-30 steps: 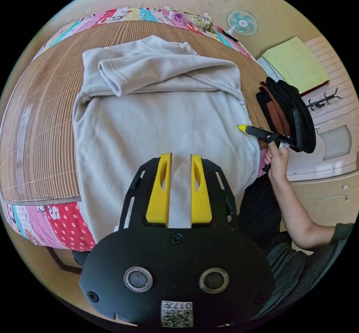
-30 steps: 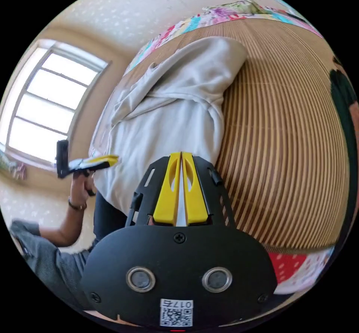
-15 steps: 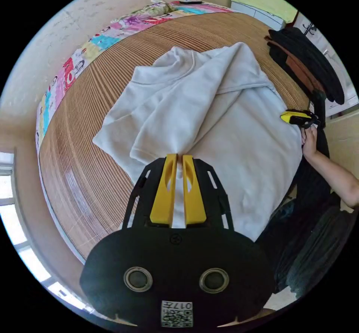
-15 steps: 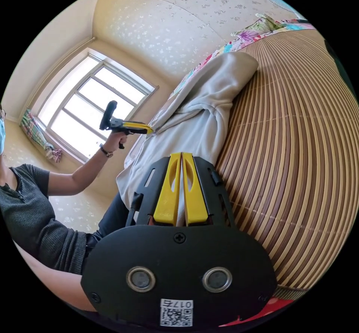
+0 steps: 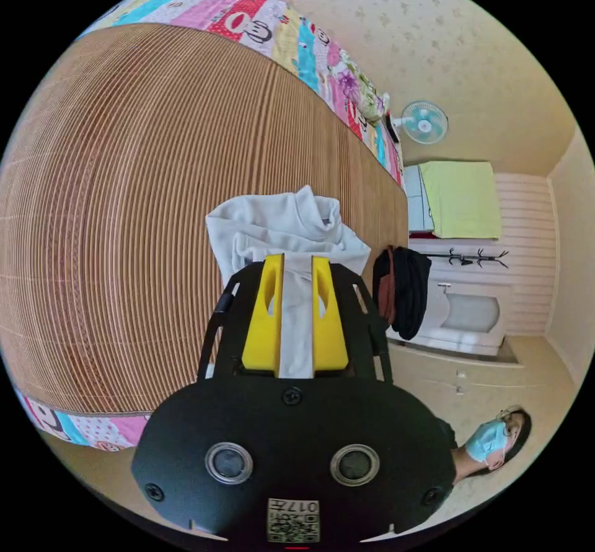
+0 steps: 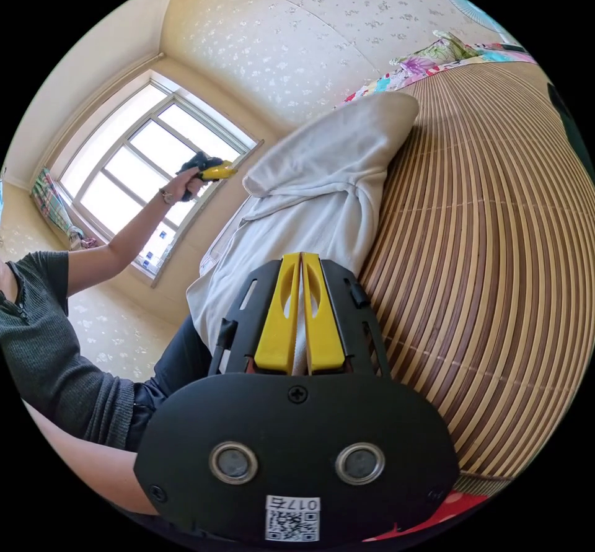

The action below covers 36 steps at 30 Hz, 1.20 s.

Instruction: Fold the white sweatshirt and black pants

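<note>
While both tongs (image 5: pixel 296 261) (image 6: pixel 301 258) pinch it, sweatshirt (image 6: pixel 322 186) lifts.

The sweatshirt (image 5: pixel 288 230) lies on the slatted mat (image 5: pixel 124 205) that covers the bed, its near hem hanging over the bed's edge; the pants (image 5: pixel 403 292) sit heaped just beside it at the mat's edge; the quilt (image 5: pixel 322 56) borders the mat on the far side; the fan (image 5: pixel 423 122) stands beyond the bed; in the right gripper view the window (image 6: pixel 124 162) lies behind the raised left gripper (image 6: pixel 217 171).
</note>
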Tool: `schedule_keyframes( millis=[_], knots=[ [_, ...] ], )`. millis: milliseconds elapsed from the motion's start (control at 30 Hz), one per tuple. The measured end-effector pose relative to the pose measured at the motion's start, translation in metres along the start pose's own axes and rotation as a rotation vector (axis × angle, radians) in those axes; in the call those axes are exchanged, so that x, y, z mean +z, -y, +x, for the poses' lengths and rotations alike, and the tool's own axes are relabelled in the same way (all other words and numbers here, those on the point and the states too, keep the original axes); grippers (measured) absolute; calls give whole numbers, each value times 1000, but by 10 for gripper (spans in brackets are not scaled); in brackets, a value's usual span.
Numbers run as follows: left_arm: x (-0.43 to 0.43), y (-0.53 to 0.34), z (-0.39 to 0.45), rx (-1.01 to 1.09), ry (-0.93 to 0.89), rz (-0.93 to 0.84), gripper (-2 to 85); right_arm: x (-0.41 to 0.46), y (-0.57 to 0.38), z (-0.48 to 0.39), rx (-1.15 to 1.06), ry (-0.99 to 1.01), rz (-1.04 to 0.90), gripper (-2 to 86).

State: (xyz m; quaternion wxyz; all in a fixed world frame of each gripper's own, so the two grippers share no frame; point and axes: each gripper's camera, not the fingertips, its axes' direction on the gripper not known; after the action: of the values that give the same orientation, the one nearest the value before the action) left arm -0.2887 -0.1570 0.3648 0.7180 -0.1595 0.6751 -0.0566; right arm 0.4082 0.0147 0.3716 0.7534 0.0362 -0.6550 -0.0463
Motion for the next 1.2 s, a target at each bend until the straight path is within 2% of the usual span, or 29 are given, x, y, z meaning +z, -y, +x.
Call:
schedule_keyframes(
  millis=[100,167,333,500,633,700,733,833,900,933,967,1000,1067,1100,1133,1200],
  knots=[
    [10,-30,-12,64,2,92,82,-3,-2,4,0,1,0,4],
    [21,-53,-3,195,36,162,103,-5,-3,7,-2,-2,-1,5],
    [41,-62,2,228,72,224,126,-9,-3,11,-3,-4,-3,4],
    [61,-44,29,326,290,271,125,-11,-2,16,-2,-1,-4,5],
    [113,-14,57,456,549,-9,101,-10,-1,18,-10,-5,-5,5],
    [121,-15,74,523,634,-33,70,-9,0,19,-10,-1,-5,5],
    [121,-19,88,592,618,-59,43,-9,1,20,-10,-2,-5,5],
    [109,-31,119,703,366,-155,39,-7,4,21,-12,1,-4,5],
    [90,-38,123,651,218,-131,39,-5,6,21,-11,2,-5,5],
    [80,-39,115,579,130,-130,40,-4,7,21,-10,2,-6,5],
    [73,-38,99,473,115,-134,40,-3,9,21,-9,2,-6,5],
    [71,-37,88,409,143,-136,42,-2,10,21,-9,2,-6,5],
    [66,-42,38,143,391,-137,52,1,14,21,-4,1,-8,5],
    [65,-46,28,93,432,-120,56,2,15,21,-3,1,-9,5],
    [64,-61,10,9,450,-70,73,4,17,21,2,2,-11,5],
    [68,-92,2,28,328,17,83,7,21,21,13,9,-13,5]
  ],
)
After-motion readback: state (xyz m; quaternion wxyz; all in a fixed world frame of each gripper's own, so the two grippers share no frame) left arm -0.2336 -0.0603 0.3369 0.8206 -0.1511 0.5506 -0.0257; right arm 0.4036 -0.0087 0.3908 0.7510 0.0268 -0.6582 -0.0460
